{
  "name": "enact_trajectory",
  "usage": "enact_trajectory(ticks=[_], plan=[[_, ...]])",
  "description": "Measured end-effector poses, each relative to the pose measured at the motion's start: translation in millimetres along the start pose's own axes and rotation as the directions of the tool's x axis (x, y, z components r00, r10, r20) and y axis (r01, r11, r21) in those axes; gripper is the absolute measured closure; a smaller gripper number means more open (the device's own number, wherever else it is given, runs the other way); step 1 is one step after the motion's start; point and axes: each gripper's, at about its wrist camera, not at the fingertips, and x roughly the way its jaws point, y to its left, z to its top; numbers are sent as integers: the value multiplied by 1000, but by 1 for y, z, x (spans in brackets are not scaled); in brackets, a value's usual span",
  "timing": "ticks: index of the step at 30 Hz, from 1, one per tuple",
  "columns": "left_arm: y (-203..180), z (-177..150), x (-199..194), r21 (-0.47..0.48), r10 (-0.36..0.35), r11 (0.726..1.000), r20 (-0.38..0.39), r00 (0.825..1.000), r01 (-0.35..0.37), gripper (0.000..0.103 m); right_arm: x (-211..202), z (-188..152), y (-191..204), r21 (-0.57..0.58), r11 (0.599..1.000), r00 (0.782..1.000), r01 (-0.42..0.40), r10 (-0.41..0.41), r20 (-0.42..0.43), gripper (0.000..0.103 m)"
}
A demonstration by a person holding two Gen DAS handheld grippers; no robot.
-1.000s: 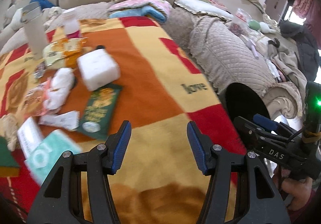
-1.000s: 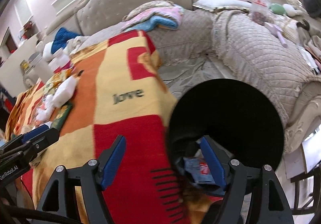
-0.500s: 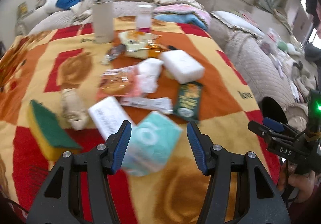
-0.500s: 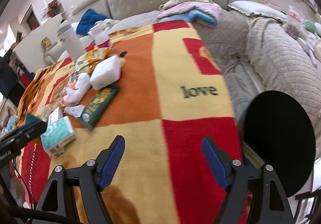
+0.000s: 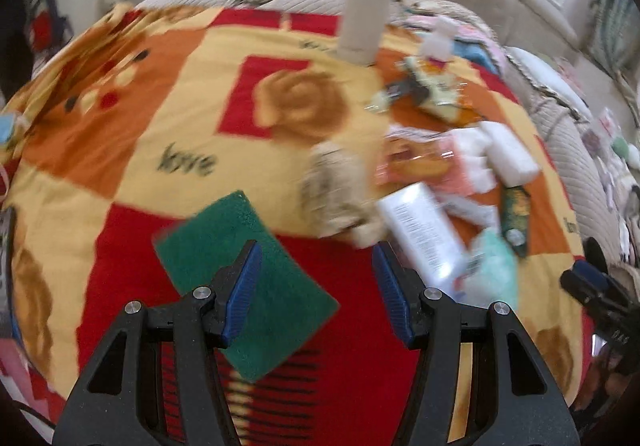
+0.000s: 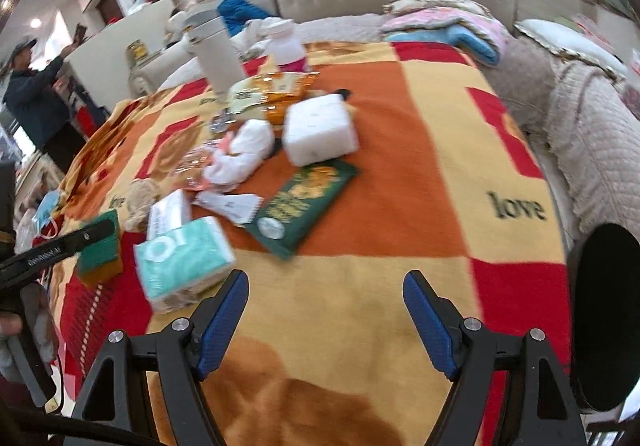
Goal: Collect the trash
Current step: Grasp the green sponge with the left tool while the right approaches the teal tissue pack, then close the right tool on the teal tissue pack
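My left gripper (image 5: 316,290) hangs wide apart, holding nothing, over the green sponge (image 5: 244,278). My right gripper (image 6: 326,320) is spread too, empty above the blanket (image 6: 400,174); wrappers (image 6: 302,202) lie farther left, the bin (image 6: 608,318) right.

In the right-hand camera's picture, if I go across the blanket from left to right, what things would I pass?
Green sponge → teal tissue pack → dark green packet → the word "love" on the blanket → black bin at the right edge.
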Motion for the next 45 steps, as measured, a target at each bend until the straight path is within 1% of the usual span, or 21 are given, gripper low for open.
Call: enact_trajectory(ticks=[3, 7, 10, 14, 17, 21, 25, 27, 28, 30, 31, 34, 36, 38, 41, 44, 45], plan=[[23, -8, 1, -37, 23, 999, -17, 1000, -24, 47, 7, 6, 16, -20, 999, 999, -31, 31, -7, 25], [46, -14, -6, -83, 19, 996, -17, 1000, -20, 47, 21, 19, 45, -59, 996, 998, -69, 68, -17, 25], [55, -17, -11, -113, 2, 994, -14, 1000, -3, 47, 28, 31, 68, -94, 993, 997, -78, 78, -9, 25], [60, -16, -15, -147, -28, 989, -14, 1000, 26, 47, 47, 43, 94, -134, 988, 997, -75, 73, -19, 25], [65, -16, -16, -193, -73, 979, -8, 997, 70, 47, 66, 42, 108, -181, 982, 997, -54, 43, -68, 25], [69, -16, -12, -237, -109, 966, -8, 994, 104, 47, 64, 24, 106, -256, 965, 991, -47, 14, -130, 25], [69, -14, -3, -270, -133, 955, -17, 991, 123, 47, 46, 2, 86, -294, 953, 982, -74, 18, -190, 25], [67, -13, 2, -277, -141, 952, -19, 990, 130, 47, 37, -7, 74, -309, 949, 980, -62, -1, -201, 25], [65, -13, 4, -278, -130, 953, -18, 991, 119, 46, 33, -11, 66, -311, 949, 978, -46, -20, -205, 25], [63, -11, 7, -282, -120, 953, -16, 993, 111, 42, 27, -14, 55, -296, 955, 978, -27, -35, -204, 25], [62, -10, 9, -286, -124, 951, -11, 992, 115, 37, 24, -15, 50, -282, 959, 980, -32, -26, -197, 25], [59, -7, 14, -295, -106, 950, -9, 994, 99, 33, 19, -16, 45, -240, 969, 984, -62, 19, -175, 24], [56, -5, 17, -282, -85, 956, -9, 996, 79, 31, 22, -17, 47, -238, 970, 987, -57, 18, -162, 24], [52, -4, 21, -269, -64, 961, -9, 998, 59, 26, 29, -19, 53, -248, 968, 986, -48, 7, -166, 24], [46, -2, 28, -250, -17, 968, -24, 1000, 10, 24, 37, -22, 63, -266, 962, 985, -58, 11, -175, 24], [39, -1, 35, -209, 38, 977, -37, 999, -45, 23, 41, -23, 69, -295, 955, 986, -30, -19, -163, 24], [38, -1, 36, -197, 44, 979, -38, 998, -51, 23, 42, -24, 70, -297, 954, 987, -26, -23, -160, 24]])
